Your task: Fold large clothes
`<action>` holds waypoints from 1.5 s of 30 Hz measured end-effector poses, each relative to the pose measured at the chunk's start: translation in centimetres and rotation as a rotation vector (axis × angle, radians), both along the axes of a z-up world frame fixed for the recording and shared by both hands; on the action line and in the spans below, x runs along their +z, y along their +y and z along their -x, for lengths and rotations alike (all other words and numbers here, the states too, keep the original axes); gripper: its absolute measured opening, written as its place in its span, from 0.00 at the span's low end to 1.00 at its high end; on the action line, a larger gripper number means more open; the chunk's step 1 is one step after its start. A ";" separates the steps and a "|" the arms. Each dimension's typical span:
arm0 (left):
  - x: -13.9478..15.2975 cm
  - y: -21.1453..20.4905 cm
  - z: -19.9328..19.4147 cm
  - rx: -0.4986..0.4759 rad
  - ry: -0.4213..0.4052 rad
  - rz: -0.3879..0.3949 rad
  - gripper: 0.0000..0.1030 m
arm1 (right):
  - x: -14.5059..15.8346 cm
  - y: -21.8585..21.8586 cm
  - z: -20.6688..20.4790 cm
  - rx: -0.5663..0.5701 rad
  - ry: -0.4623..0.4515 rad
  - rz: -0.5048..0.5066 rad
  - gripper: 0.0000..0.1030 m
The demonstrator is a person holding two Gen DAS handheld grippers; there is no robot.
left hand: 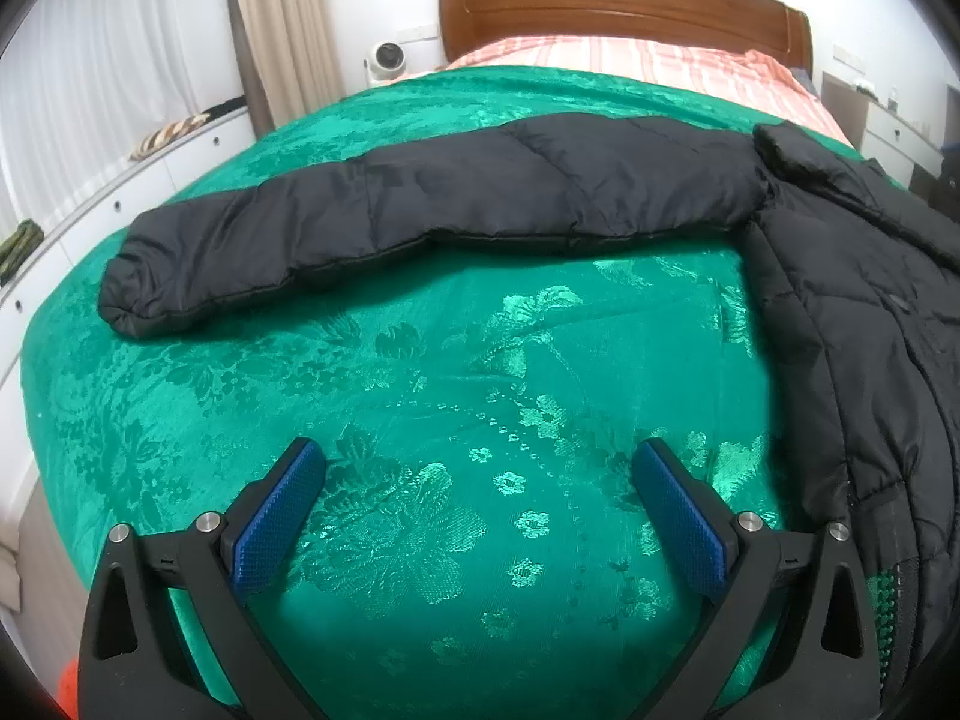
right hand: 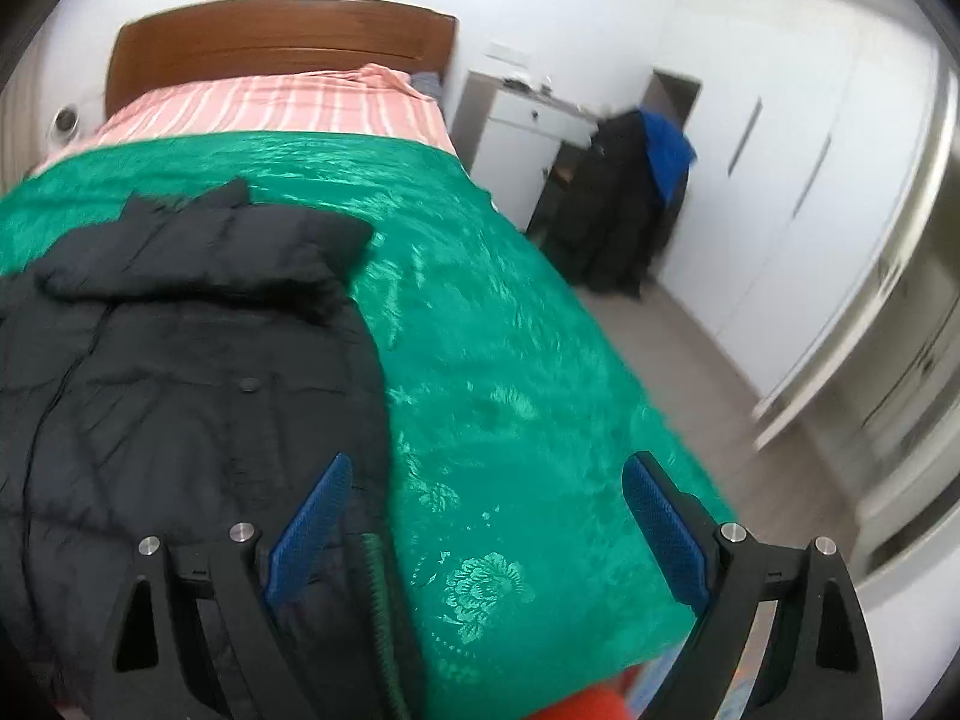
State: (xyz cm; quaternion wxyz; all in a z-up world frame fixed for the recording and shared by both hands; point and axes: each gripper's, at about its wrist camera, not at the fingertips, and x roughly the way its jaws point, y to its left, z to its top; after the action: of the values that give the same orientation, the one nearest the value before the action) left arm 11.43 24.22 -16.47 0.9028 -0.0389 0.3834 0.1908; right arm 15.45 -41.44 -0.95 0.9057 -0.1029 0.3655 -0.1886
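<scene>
left tool: the left tool is hanging wide open over bare bedspread, gripping nothing, jacket hem just off to its right
right tool: the right tool is also gaping wide and empty, one finger hovering over the jacket's side edge, the other over the bedspread
jacket: one black puffer jacket is lying flat on the bed, on the green bedspread
near sleeve: one sleeve is stretching straight out sideways, not folded in yet
far sleeve: the other sleeve is looking already laid across the chest
step: looks like sleeves-in is halfway through
next move: probably the left tool needing to reach forward to the cuff, pinch it and carry it over the body
count: one jacket, two sleeves, two tools
far end: striped pink sheet and wooden headboard sitting beyond
</scene>
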 end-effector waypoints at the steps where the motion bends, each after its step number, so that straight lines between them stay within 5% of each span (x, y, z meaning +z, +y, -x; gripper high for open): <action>1: 0.0 0.0 0.0 0.000 0.000 0.000 1.00 | 0.4 0.6 0.1 -0.003 0.000 0.025 0.89; 13: 0.0 0.0 0.0 0.000 0.000 0.000 1.00 | 3.9 1.8 1.9 -0.052 0.017 0.152 0.88; 26: 0.0 0.0 0.0 0.000 0.000 0.000 1.00 | 4.2 0.7 2.6 -0.083 0.030 0.158 0.89; 45: 0.0 0.0 0.0 -0.001 0.000 0.000 1.00 | 3.3 7.4 2.9 0.180 0.090 0.075 0.88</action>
State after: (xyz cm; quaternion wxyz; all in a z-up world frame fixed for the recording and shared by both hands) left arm 11.44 24.25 -16.44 0.9030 -0.0389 0.3834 0.1903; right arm 12.57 -34.03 2.33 0.8971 -0.1773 0.3880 -0.1152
